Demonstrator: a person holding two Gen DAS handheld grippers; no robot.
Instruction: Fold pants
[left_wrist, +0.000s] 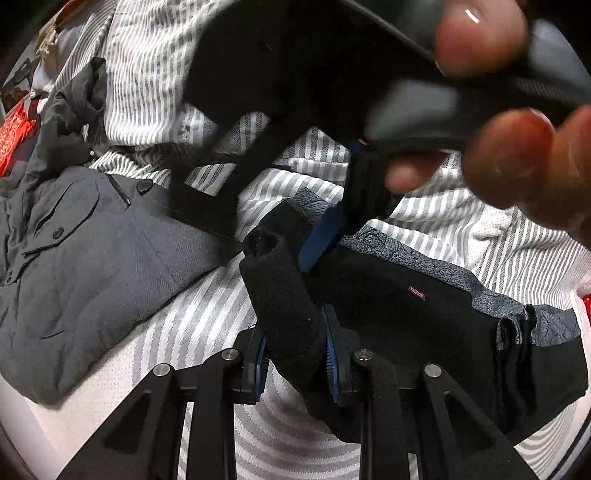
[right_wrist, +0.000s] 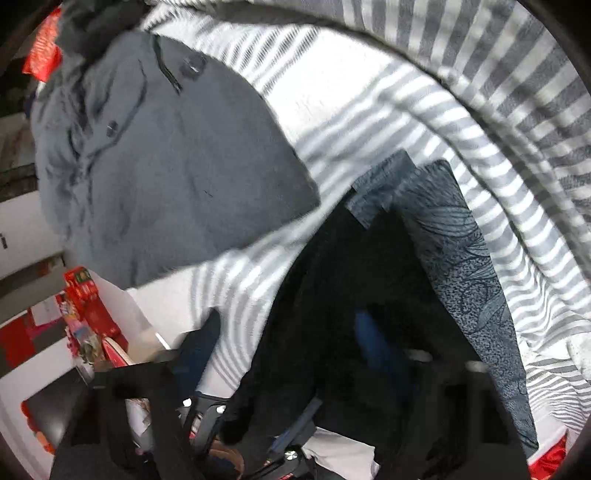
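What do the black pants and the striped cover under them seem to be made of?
The black pants look like soft, matte knit fabric: the bunched part shows a fuzzy, nubby surface, and a patterned grey band runs along one edge. The striped cover looks like woven cotton-type bedding with a textured weave; the exact fibre is unclear.

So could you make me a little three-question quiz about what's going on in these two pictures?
1. True or false: the left gripper is clamped on a fold of the black pants.
2. What lies to the left of the black pants on the striped bedsheet in the left wrist view? A) a towel B) a grey garment with buttons C) a pillow
3. Fill in: the black pants carry a patterned ____-grey band along one edge.

Key: 1 true; 2 B, the grey garment; 3 blue.
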